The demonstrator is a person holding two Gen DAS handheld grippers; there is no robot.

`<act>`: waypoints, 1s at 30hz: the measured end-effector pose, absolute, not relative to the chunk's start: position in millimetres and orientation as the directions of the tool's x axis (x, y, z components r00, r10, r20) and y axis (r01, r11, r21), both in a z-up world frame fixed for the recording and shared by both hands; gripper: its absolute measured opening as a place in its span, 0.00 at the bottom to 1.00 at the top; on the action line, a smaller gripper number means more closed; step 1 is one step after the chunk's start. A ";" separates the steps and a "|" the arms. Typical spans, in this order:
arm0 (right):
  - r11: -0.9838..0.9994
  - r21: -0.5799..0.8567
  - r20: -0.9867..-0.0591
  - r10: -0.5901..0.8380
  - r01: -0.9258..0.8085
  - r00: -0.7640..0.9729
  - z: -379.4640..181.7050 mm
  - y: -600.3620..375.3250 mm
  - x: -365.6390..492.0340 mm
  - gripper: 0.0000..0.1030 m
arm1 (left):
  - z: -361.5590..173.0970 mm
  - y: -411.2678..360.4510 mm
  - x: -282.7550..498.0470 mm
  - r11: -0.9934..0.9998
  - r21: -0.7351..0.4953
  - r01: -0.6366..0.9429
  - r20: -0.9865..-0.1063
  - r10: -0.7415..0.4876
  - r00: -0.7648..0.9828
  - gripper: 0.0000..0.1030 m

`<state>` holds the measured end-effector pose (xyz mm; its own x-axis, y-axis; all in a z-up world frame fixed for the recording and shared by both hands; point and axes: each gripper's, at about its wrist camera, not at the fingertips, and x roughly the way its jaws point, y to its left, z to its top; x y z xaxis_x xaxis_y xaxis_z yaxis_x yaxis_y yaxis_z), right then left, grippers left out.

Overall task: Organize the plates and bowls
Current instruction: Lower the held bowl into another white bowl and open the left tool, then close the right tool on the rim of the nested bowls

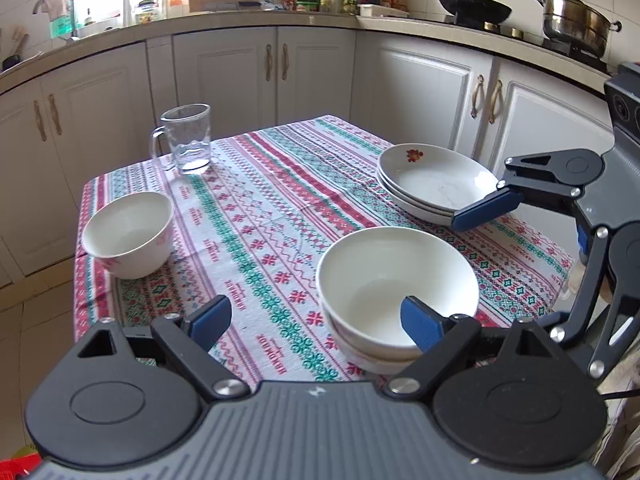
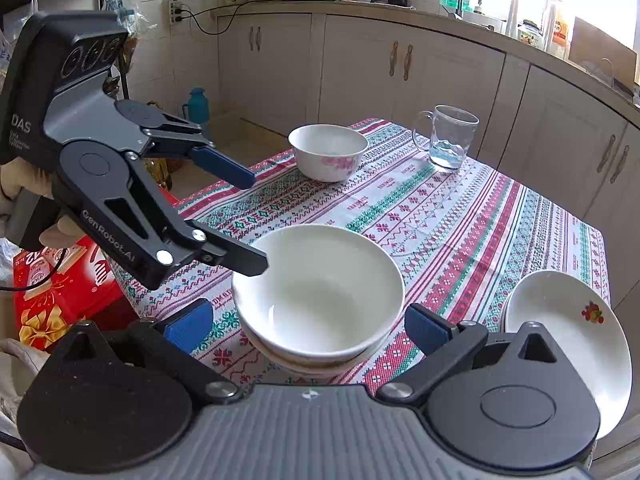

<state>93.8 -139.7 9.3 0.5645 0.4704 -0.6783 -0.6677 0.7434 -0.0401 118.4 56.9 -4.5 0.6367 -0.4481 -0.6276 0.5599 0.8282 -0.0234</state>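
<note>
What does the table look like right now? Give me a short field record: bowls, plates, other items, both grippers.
stacked bowls: nested white bowls near the table's front edge, upright
single bowl: white bowl with pink flowers alone near the far edge
plates: stack of plates, top one with a red motif
other: glass mug standing at the far corner
surface: patterned tablecloth
left gripper: open, holding nothing
right gripper: open, holding nothing

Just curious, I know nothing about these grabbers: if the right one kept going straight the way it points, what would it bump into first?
Probably the stacked bowls: they sit right between the open right gripper fingers, just ahead.
</note>
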 end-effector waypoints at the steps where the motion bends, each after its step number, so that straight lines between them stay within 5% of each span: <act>1: 0.743 -0.045 -0.678 0.468 -0.667 0.567 10.3 -139.3 94.2 1.00 | -4.8 59.8 118.2 0.832 -0.032 0.554 -0.626 -0.449 0.638 0.89; 23: 0.638 -0.289 -0.663 0.405 -0.714 0.630 53.9 -76.1 179.2 1.00 | -24.2 111.2 156.3 0.896 -0.063 0.440 -0.598 -0.387 0.702 0.89; 30: 0.580 -0.225 -0.703 0.460 -0.783 0.542 54.9 -53.4 233.9 1.00 | -35.0 119.3 187.6 0.925 0.002 0.379 -0.577 -0.309 0.756 0.89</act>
<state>233.9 -53.4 54.9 0.5423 0.4596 -0.7033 -0.7832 0.5796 -0.2251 187.6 119.3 -35.0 0.7562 -0.3086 -0.5770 0.3792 0.9253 0.0022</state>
